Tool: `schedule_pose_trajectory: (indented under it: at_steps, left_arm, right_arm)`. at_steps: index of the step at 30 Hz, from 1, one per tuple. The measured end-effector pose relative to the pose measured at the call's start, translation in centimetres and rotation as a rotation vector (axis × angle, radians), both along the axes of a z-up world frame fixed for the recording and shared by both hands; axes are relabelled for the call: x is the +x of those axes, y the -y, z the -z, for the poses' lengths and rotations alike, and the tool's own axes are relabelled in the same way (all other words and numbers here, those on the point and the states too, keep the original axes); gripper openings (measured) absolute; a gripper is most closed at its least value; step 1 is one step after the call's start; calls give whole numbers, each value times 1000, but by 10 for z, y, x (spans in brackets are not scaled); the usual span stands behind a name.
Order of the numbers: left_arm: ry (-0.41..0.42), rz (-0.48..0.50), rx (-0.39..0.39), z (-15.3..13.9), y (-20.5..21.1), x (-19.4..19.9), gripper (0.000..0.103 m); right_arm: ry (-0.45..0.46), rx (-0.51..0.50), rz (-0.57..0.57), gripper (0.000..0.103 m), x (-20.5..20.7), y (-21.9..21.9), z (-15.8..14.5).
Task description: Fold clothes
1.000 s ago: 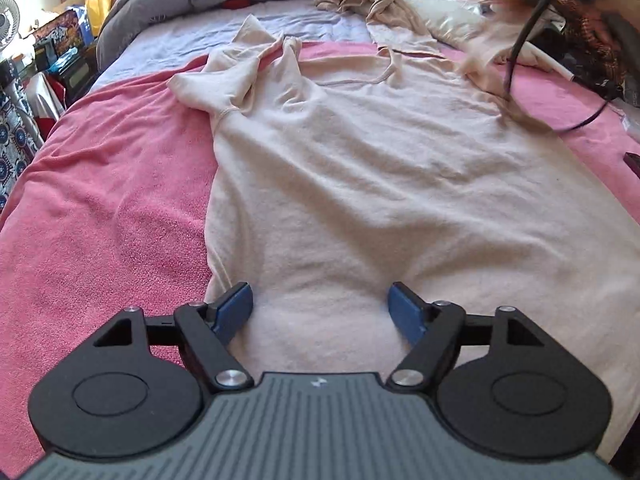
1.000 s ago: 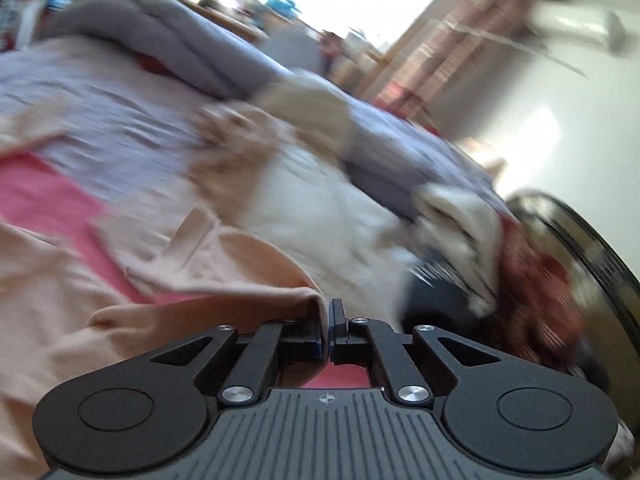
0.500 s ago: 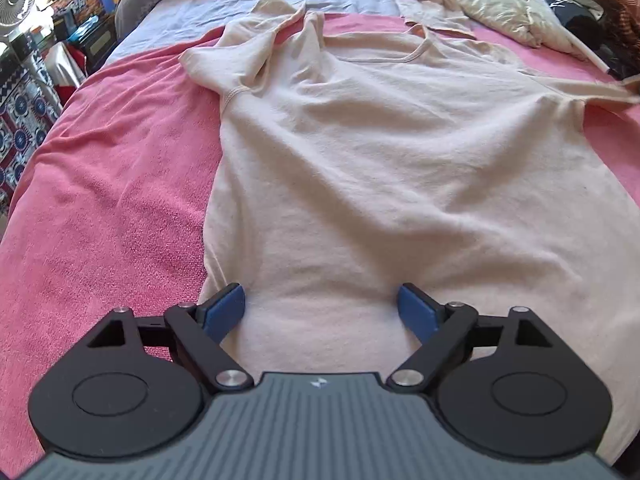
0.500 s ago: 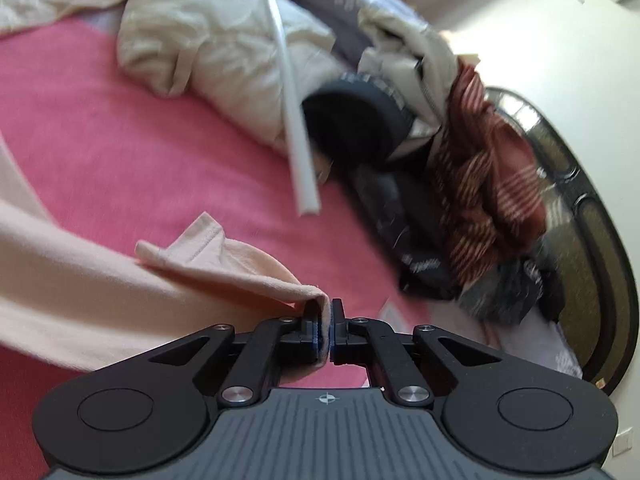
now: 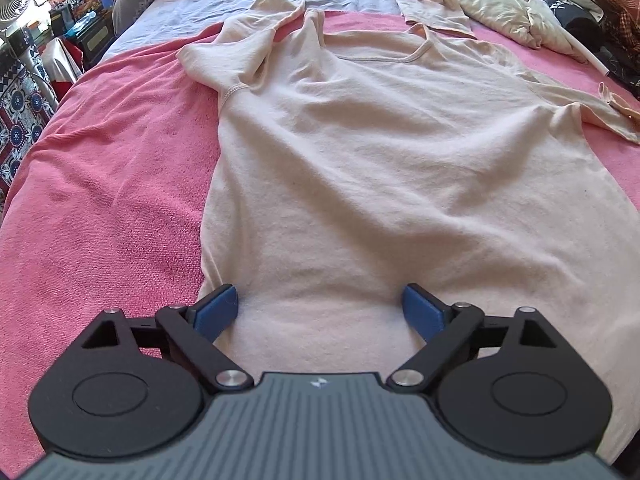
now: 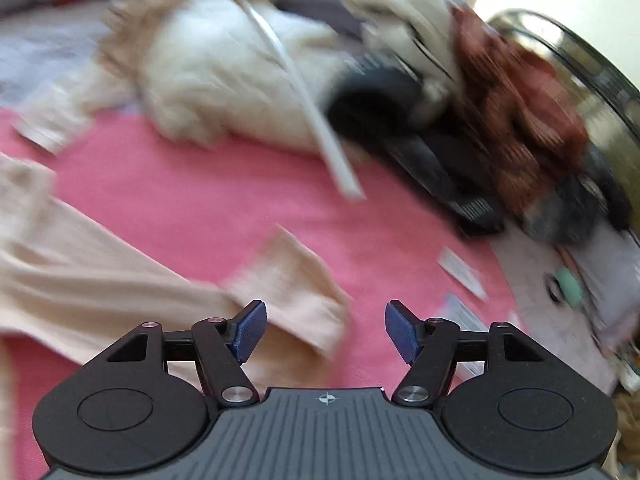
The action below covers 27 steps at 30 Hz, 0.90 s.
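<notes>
Beige long-sleeve shirt (image 5: 384,168) lies face-up, spread flat on the pink blanket (image 5: 104,184) over the bed, neckline at the far end. Left gripper (image 5: 320,310) sits over the shirt's hem, jaws wide, nothing between them. Shirt's left sleeve (image 5: 240,40) is bunched and folded near the collar. Right sleeve (image 6: 160,284) lies stretched out across the blanket, cuff just ahead of the right gripper (image 6: 324,330); jaws wide, not gripping. Right view is motion-blurred. Pile of other clothes (image 6: 248,72) sits beyond the sleeve, well apart.
</notes>
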<state>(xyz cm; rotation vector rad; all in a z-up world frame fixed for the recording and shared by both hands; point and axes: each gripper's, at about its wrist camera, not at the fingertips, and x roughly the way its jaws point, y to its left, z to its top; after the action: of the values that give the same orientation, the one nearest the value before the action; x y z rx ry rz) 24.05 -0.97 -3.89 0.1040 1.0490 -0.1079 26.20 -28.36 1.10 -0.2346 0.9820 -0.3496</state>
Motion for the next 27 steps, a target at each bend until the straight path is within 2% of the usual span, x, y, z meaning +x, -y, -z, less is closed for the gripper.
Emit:
schedule_pose_trajectory:
  at_steps: [4,8,10,12,14,16,18,19,21,24,27]
  left_arm:
    - [-33,-31,-49,-10,-8,8,88]
    - [-18,-127,-142,-23,-33,10,85]
    - [7,-198,-179,-33,-53,14,83]
    - [66,-279,-232,-44,-81,25,83]
    - [125,-360,-273,-51,-114,47,83]
    - [182,-415,-282,-53,-145,79,83]
    - [227,-429,-252,-54,-163,116,82]
    - [250,-430,-229,-55,-171,136,81]
    - [285,-408,-197,-57,-178,177,81]
    - [287,-325,-195,-56,-173,239,81]
    - [262,-195,-179,-51,-146,294,82]
  right_arm:
    - [64,118,-200,68,42,-82,-20]
    - [77,285,-488,68,89,-190,-20]
    - [81,281,-634,68,103,-250,-18]
    - [84,245,-692,68,104,-294,-12]
    - [63,203,-693,68,98,-319,1]
    - [17,133,-658,64,91,-330,24]
    - [-41,77,-604,54,85,-332,46]
    - [-68,55,-576,54,82,-330,57]
    - [-80,39,-539,54,76,-323,72]
    - [-8,14,-544,56,62,-322,78]
    - [53,46,-504,56,53,-313,84]
